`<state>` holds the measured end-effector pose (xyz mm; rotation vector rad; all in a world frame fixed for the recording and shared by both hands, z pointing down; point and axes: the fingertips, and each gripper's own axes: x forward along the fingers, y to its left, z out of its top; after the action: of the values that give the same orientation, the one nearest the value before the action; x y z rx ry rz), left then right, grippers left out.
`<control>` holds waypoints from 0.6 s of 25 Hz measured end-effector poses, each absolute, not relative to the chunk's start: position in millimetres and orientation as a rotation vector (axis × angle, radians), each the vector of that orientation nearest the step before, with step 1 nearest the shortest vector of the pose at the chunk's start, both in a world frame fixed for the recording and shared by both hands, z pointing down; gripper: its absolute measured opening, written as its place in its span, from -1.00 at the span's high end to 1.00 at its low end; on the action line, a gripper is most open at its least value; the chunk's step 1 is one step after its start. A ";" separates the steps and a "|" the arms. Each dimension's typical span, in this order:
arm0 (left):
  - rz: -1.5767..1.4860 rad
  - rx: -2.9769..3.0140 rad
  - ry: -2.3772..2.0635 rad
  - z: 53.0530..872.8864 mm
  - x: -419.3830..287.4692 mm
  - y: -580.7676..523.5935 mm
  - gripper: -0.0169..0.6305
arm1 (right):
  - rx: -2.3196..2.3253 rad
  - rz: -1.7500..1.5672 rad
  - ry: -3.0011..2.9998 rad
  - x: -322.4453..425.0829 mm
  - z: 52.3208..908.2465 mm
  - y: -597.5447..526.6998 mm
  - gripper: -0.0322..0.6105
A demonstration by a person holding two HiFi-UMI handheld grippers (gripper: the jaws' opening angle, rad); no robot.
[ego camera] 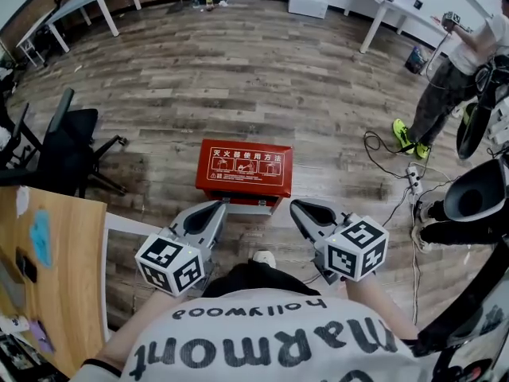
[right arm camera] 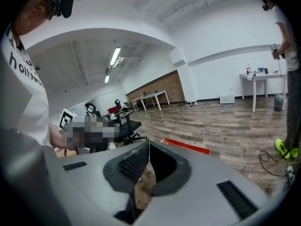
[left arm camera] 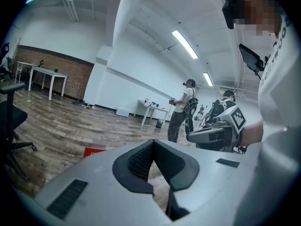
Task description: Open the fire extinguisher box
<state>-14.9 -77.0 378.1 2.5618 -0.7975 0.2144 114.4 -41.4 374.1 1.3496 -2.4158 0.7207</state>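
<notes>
Lying flat on the wood-plank floor (ego camera: 238, 78), the red fire extinguisher box (ego camera: 244, 169) has its lid down, white print on top, and sits just ahead of the two hand-held grippers; the left gripper (ego camera: 216, 206) points at the box's near left edge and the right gripper (ego camera: 297, 206) at its near right corner, both tips close to the box's front side, though the head view does not show whether either touches it; in the left gripper view the jaws stand together, dark ribbed pads meeting at the tip with nothing between them, and only a sliver of red shows past the grey housing; the right gripper view shows the same, jaws closed on nothing, the box's red edge just beyond them; a black office chair (ego camera: 67, 146) stands left of the box, well apart, beside a light wooden table (ego camera: 60, 269); cables (ego camera: 394, 165) and a power strip (ego camera: 413, 180) lie on the floor to the right, near a standing person (ego camera: 457, 70) in bright yellow-green shoes
</notes>
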 end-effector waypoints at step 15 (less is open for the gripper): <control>0.176 2.535 -0.827 384.1 34.2 -120.6 0.93 | 1.295 0.712 -2.400 161.0 379.6 -80.3 0.87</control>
<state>34.2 -120.6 384.1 2.5350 -0.8273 0.1762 161.0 -80.3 379.6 1.2950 -2.4002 0.7119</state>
